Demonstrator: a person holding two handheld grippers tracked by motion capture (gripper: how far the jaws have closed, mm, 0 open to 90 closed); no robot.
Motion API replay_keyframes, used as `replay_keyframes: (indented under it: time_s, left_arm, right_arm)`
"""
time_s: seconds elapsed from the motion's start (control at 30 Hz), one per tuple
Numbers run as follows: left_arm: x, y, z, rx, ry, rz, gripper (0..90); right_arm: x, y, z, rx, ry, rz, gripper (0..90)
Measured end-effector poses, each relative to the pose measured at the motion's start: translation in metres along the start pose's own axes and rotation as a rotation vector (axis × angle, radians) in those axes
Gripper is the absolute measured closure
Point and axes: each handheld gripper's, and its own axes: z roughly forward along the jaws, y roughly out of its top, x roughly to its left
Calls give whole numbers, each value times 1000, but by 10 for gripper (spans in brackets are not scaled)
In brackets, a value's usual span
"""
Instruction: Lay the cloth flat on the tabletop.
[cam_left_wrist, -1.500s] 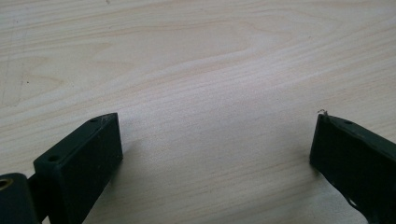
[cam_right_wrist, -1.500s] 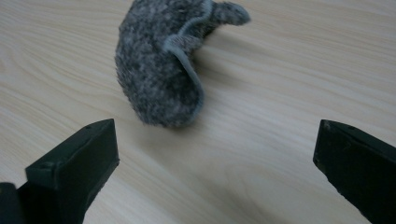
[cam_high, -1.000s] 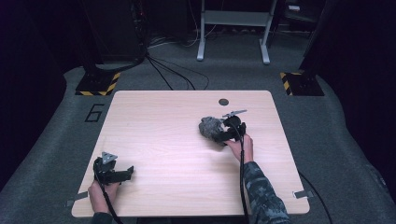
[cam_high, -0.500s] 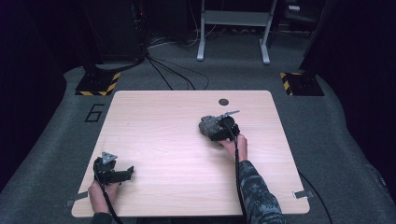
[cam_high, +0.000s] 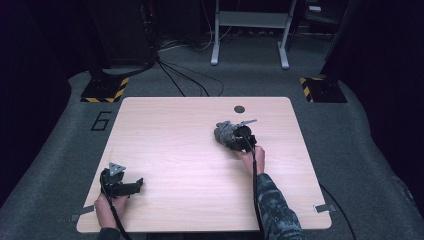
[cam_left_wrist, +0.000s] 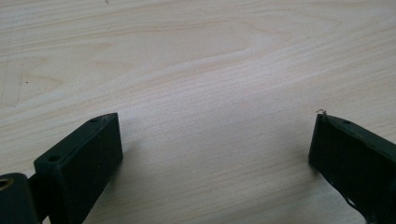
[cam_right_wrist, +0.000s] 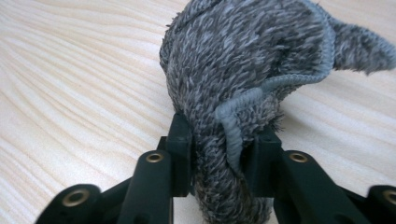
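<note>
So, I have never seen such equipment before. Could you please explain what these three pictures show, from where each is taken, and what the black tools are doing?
There is no machine arm here. A person sits at a wooden table and holds a black two-jaw gripper in each hand.

The high view comes from a fixed camera above the person, looking down on the table. The other two views come from small cameras riding on the grippers, looking along their jaws.

The right gripper has just been closing its jaws on a grey fluffy cloth, bunched up on the table. In the right gripper view, both pads press into it.

The left gripper rests near the table's front left corner. In its own view the jaws stand wide apart with bare wood between them.

A small dark round spot sits near the table's far edge.
</note>
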Motion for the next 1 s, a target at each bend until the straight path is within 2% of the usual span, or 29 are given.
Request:
replay_keyframes:
  time_s: [0.2, 0.43, 0.83, 1.0]
  left_arm:
    - [0, 0, 0, 1, -1, -1, 26]
    - [0, 0, 0, -1, -1, 0, 26]
    - [0, 0, 0, -2, -3, 0, 25]
    - [0, 0, 0, 0, -1, -1, 26]
  right_arm:
    - [6, 1, -13, -41, -15, -23, 704]
    - [24, 7, -45, -108, -12, -115, 704]
    - [52, -1, -81, -166, 25, -165, 703]
    - [59, -7, -89, -176, 34, -170, 702]
